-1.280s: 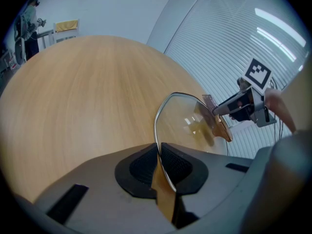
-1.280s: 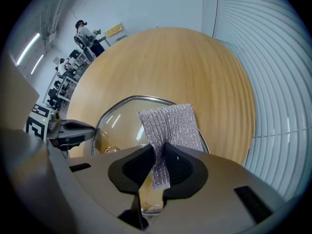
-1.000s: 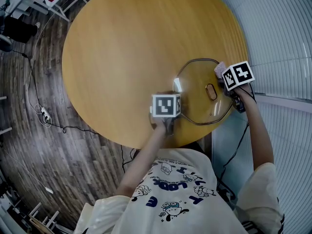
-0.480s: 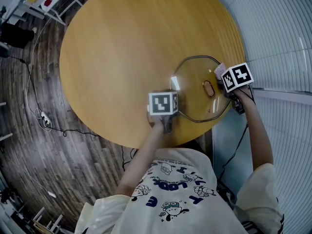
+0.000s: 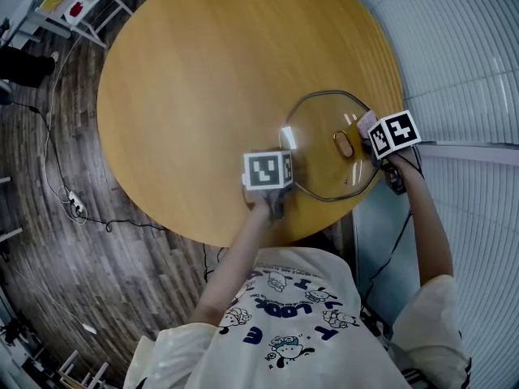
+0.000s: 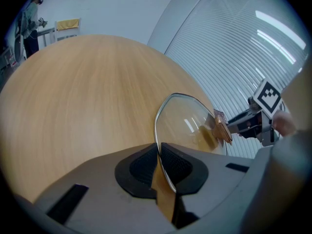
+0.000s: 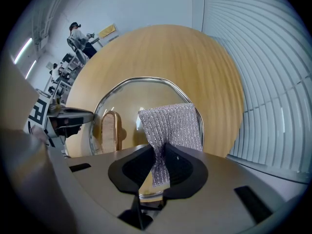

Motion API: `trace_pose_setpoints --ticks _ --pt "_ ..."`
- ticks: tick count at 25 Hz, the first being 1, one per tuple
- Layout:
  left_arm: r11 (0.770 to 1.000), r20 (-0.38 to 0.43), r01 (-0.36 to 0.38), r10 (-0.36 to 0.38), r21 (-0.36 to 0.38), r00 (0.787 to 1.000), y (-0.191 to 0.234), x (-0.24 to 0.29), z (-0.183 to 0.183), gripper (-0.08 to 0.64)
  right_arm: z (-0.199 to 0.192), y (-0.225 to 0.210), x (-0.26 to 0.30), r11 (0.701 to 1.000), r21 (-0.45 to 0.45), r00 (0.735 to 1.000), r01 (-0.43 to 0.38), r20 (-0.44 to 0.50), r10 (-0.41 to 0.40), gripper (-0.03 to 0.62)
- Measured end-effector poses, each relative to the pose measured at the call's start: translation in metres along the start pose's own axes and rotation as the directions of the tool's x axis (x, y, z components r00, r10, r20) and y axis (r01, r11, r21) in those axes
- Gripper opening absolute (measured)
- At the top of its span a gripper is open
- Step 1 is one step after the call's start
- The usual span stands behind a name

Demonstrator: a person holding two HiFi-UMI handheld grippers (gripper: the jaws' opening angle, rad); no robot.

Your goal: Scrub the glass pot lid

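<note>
well, the round wooden table [image 5: 203,71] fills most of the head view. it stands on a dark plank floor [image 5: 73,241], with pale ribbed slats [image 5: 462,63] along its right side. the person's pale printed shirt [image 5: 284,314] shows at the bottom, and both forearms reach up toward the table's near edge.

the glass pot lid [image 5: 320,164] is over the near right part of the table, close to that edge. a thin metal rim runs round clear glass, and the wood shows through it. whether it lies flat or is tipped up a little cannot be told.

the left gripper [image 6: 158,156] has its jaws closed tight on the lid's rim at the side nearest the person's left, with the metal edge passing between the black pads. its marker cube [image 5: 266,171] sits just beside the lid.

the right gripper [image 7: 160,162] comes in from the opposite side, and its jaws are clamped on a silvery mesh scrub cloth [image 7: 171,123]. the cloth fans out from the pads and lies against the glass, just beside the oval tan handle [image 7: 110,129] at the lid's middle.
</note>
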State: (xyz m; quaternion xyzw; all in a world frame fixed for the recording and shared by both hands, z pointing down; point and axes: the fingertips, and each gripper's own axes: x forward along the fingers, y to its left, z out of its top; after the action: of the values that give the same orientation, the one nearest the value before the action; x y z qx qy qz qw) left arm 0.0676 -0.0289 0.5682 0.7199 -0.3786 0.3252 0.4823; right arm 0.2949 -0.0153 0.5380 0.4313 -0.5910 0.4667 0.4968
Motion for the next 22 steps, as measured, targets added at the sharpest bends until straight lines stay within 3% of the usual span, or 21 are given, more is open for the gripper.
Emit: trace_pose_setpoints --ticks 22 --pt "1.0 0.007 -0.006 0.006 0.012 1.0 0.002 0.0 -0.003 0.032 -0.041 0.01 0.003 0.999 -0.017 0.999 0.037 -0.018 -0.037 0.072"
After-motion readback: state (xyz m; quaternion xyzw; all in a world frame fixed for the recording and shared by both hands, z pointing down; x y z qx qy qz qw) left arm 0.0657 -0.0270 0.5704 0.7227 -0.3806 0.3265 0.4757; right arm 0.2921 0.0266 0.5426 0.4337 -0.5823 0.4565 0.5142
